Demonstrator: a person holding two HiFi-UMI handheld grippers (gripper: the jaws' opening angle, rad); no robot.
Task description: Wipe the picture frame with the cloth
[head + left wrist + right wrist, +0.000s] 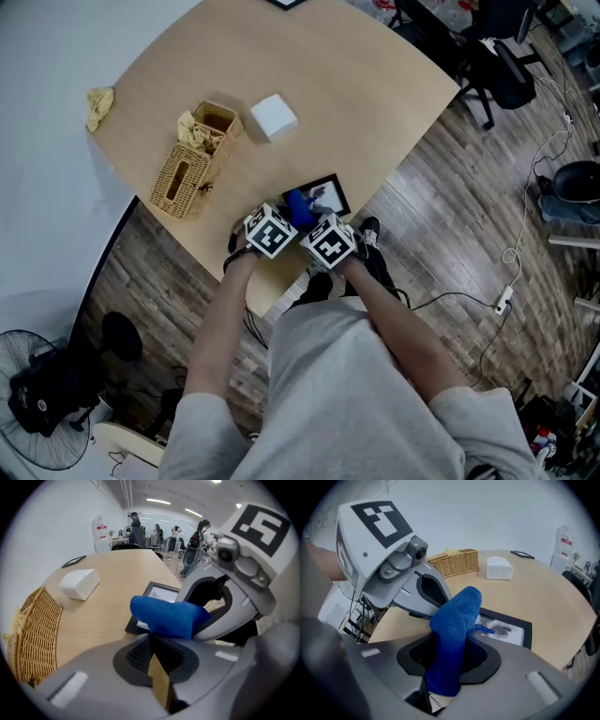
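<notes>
A black picture frame (325, 195) (506, 629) (157, 592) lies flat near the front edge of the round wooden table (356, 84). My right gripper (306, 221) (448, 649) is shut on a blue cloth (298, 207) (453, 620), which stands up from its jaws over the frame's near-left corner. My left gripper (283, 218) (151, 639) sits close beside it at that same corner with its jaws together. Nothing shows between them. The blue cloth (166, 615) hides where the left tips meet the frame.
A wicker basket (192, 164) holding a yellow cloth stands to the left, and a white box (274, 116) sits behind the frame. Another yellow cloth (99, 105) lies at the table's left rim. Office chairs (492, 66) and a floor cable (525, 234) are on the right.
</notes>
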